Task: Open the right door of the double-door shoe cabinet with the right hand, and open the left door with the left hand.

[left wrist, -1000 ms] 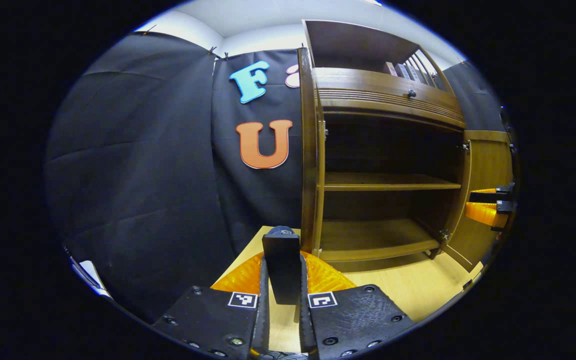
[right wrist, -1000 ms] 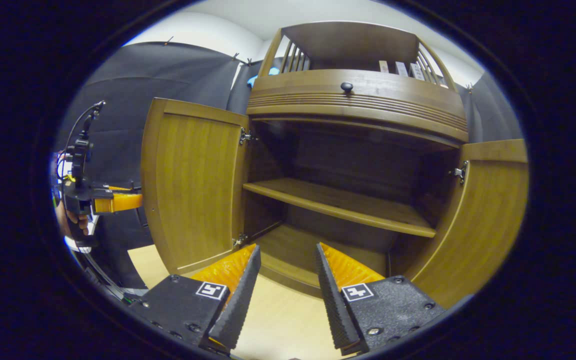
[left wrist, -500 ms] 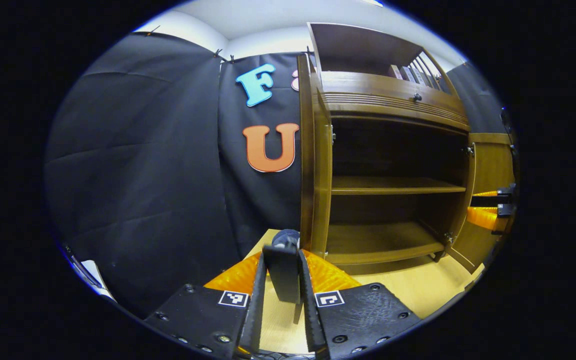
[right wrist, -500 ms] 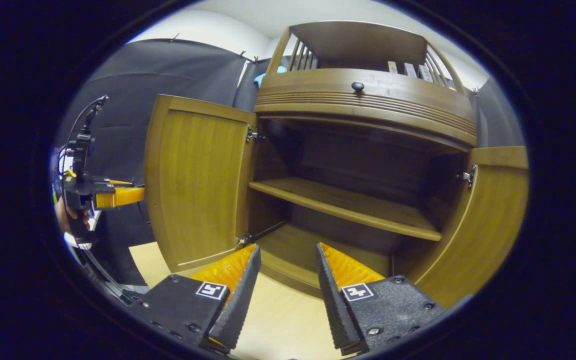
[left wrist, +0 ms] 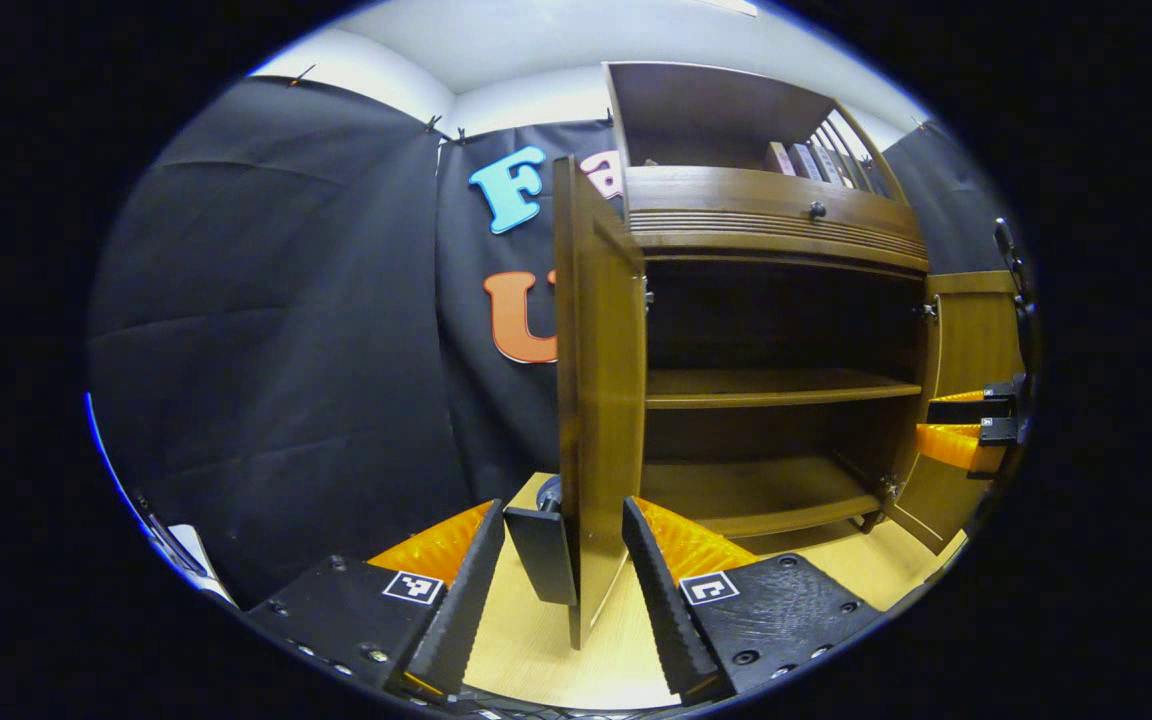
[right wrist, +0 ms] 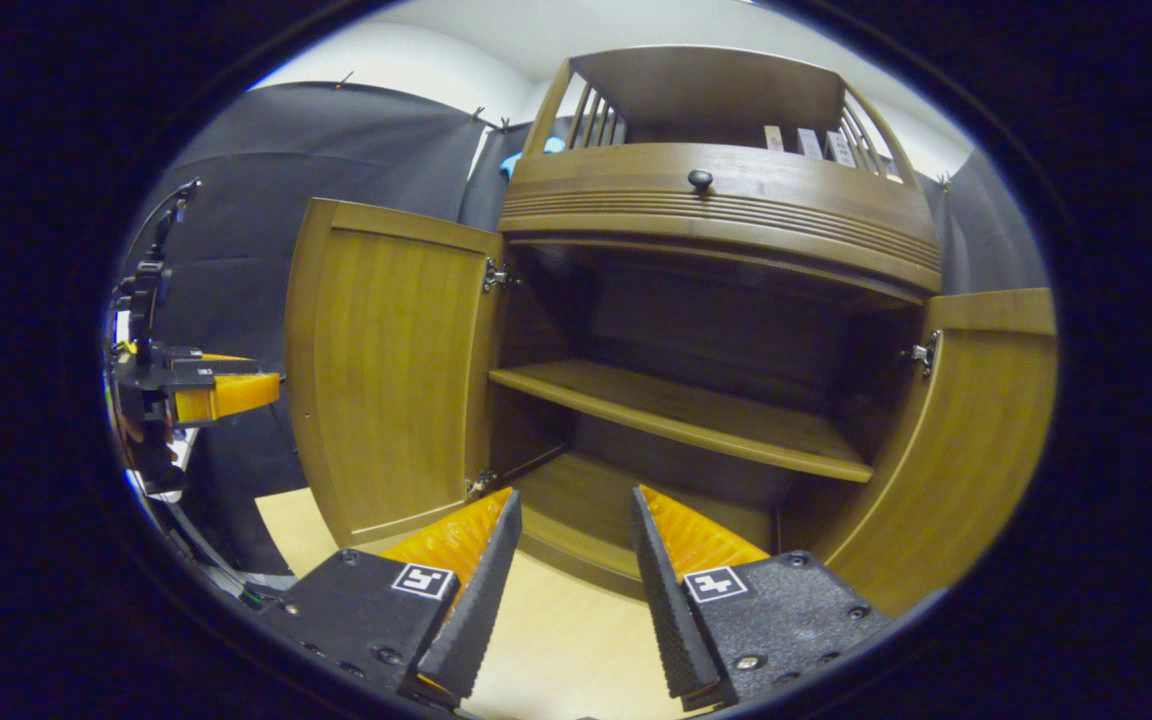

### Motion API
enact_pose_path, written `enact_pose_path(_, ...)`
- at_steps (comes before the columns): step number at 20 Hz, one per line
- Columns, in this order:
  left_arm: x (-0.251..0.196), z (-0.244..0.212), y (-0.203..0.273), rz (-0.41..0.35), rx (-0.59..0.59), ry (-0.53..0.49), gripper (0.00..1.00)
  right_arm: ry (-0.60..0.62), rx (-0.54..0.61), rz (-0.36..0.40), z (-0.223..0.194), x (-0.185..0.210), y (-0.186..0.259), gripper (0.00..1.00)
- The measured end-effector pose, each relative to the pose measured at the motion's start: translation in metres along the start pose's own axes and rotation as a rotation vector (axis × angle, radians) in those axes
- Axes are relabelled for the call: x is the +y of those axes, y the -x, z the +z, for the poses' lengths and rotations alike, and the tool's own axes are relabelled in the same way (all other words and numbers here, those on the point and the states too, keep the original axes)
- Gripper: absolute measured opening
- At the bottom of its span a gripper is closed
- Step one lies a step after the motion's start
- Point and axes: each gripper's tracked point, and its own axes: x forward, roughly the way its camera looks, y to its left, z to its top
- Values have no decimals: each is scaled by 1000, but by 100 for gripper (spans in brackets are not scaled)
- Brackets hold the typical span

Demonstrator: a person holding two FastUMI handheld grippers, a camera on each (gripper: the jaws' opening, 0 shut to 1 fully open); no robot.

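Both shoe cabinet (right wrist: 716, 300) doors swung wide: left door (right wrist: 386, 360), right door (right wrist: 956, 440). Your left gripper (left wrist: 561, 590) released, fingers straddling left door's edge and dark handle (left wrist: 543, 550); your right gripper (right wrist: 564, 590) released, empty.

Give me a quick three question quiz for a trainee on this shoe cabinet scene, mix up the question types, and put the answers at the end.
1. True or false: the left hand-held gripper is shut on the left door's handle.
2. Multiple choice: how do the shoe cabinet doors stand? A) both shut B) left door open, right door shut C) both open
3. Fill in: the shelf inside carries ____ shoes.

Key: 1 false, its fingers stand apart on either side of the handle and the door's edge. 2 C. 3 no.
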Motion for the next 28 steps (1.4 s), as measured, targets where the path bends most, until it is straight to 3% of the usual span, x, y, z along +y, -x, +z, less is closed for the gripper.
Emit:
enact_pose_path(2, -11, 13, 7, -11, -28, -7, 71, -10, -2, -10, 2, -4, 3, 70)
enact_pose_path(3, -16, 19, 8, -20, -42, -10, 82, -13, -3, -13, 2, -5, 5, 70)
enact_pose_path(6, -37, 36, 11, -48, -77, -24, 81, -20, -10, -31, 4, -14, 11, 76)
enact_pose_path(7, -45, 41, 9, -62, -86, -27, 87, -25, -11, -39, 4, -17, 14, 70)
enact_pose_path(9, -61, 45, 3, -84, -86, -37, 81, -31, -15, -62, 6, -25, 20, 76)
enact_pose_path(11, -77, 46, -1, -103, -81, -50, 82, -40, -22, -98, 8, -35, 26, 77)
enact_pose_path(12, -86, 48, -1, -115, -81, -45, 89, -46, -25, -113, 10, -39, 30, 77)
enact_pose_path(13, -95, 48, -3, -126, -78, -30, 91, -50, -28, -129, 11, -45, 33, 72)
enact_pose_path(14, -104, 46, -7, -125, -59, -3, 83, -52, -34, -146, 14, -50, 36, 73)
enact_pose_path(16, -125, 42, -9, -166, -9, 60, 84, -55, -30, -176, 17, -59, 41, 81)
enact_pose_path(17, -133, 46, -10, -173, -12, 67, 94, -64, -33, -180, 17, -63, 44, 81)
enact_pose_path(18, -139, 52, -12, -176, -26, 63, 77, -73, -40, -187, 20, -66, 47, 81)
enact_pose_path(20, -148, 60, -14, -181, -37, 83, 94, -84, -54, -209, 25, -75, 53, 87)
enact_pose_path(21, -154, 61, -15, -181, -40, 92, 95, -88, -62, -221, 28, -79, 56, 87)
enact_pose_path(22, -157, 63, -17, -170, -41, 93, 86, -95, -73, -232, 32, -83, 59, 87)
enact_pose_path(23, -159, 64, -17, -162, -43, 88, 86, -99, -83, -247, 35, -88, 62, 87)
enact_pose_path(24, -163, 65, -18, -164, -48, 85, 87, -102, -92, -261, 39, -92, 65, 88)
enact_pose_path(25, -168, 66, -19, -172, -50, 84, 98, -103, -98, -274, 40, -97, 68, 88)
enact_pose_path(27, -175, 71, -19, -196, -56, 85, 82, -107, -100, -305, 40, -106, 70, 88)
enact_pose_path(28, -179, 73, -20, -205, -59, 80, 92, -116, -86, -310, 35, -108, 70, 87)
